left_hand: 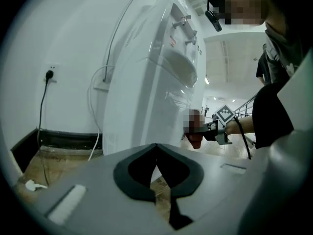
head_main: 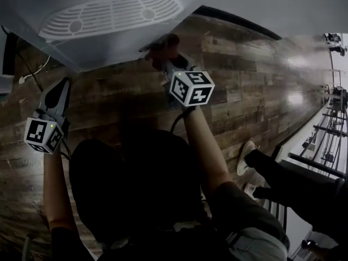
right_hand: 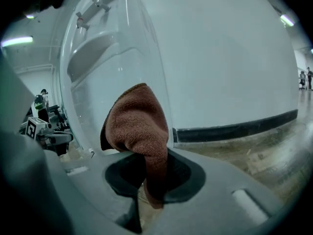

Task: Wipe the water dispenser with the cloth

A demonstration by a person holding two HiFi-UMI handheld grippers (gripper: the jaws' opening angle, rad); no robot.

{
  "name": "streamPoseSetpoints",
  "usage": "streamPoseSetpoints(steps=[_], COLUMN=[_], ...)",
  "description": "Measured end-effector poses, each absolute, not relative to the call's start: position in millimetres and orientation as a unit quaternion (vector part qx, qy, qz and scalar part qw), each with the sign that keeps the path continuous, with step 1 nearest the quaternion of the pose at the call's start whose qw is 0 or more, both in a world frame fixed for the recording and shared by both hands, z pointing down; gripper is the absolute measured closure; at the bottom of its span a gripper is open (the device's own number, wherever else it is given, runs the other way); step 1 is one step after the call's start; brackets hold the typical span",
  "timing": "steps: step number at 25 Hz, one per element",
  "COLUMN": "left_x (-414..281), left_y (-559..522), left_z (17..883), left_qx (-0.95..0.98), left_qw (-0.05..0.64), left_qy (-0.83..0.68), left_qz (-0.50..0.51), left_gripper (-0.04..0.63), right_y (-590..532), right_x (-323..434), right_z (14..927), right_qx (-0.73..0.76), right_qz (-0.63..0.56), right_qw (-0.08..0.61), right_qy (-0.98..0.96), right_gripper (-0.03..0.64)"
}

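Note:
The white water dispenser [head_main: 109, 15] stands in front of me, its top seen from above in the head view. My right gripper [head_main: 165, 53] is shut on a reddish-brown cloth [head_main: 166, 42] and holds it against the dispenser's lower front corner. In the right gripper view the cloth [right_hand: 138, 126] bulges out of the jaws and touches the dispenser's body [right_hand: 117, 67]. My left gripper [head_main: 64, 85] hangs to the left beside the dispenser, jaws closed on nothing. In the left gripper view the dispenser [left_hand: 156, 77] rises ahead, with the cloth [left_hand: 194, 131] and right gripper beyond it.
A wall socket with a plug [left_hand: 49, 74] and loose cables [left_hand: 93, 106] sit behind the dispenser. The floor is dark wood planks [head_main: 255, 86]. Another person's leg and shoe [head_main: 247, 157] are at my right, near a metal railing [head_main: 321, 145].

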State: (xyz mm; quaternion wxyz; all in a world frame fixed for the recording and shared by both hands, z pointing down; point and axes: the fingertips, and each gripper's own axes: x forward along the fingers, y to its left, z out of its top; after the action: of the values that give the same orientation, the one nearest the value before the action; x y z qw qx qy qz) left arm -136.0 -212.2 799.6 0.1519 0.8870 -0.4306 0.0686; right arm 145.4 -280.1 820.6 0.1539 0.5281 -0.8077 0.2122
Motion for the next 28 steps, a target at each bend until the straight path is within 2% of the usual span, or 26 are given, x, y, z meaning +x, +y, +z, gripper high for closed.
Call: streamPoseSetpoints(steps=[10, 18, 28], left_x=[-135.1, -144.4, -135.4], left_y=[-206.5, -194.7, -197.0], left_z=[880.5, 903.9, 912.0], left_qx=[0.888, 0.883, 0.885], left_qw=[0.167, 0.17, 0.179], left_qy=[-0.41, -0.412, -0.406], left_qz=[0.125, 0.149, 0.141], left_gripper=[0.578, 0.578, 0.578], right_y=[-273.2, -277.8, -271.6], right_x=[150.5, 149.4, 78.6], right_z=[938.2, 977.6, 986.8], right_qx=[0.526, 0.539, 0.463], right_qz=[0.287, 0.303, 0.293], right_qw=[0.196, 0.218, 0.237], right_qy=[-0.776, -0.755, -0.802], right_gripper=[0.557, 0.557, 0.557])
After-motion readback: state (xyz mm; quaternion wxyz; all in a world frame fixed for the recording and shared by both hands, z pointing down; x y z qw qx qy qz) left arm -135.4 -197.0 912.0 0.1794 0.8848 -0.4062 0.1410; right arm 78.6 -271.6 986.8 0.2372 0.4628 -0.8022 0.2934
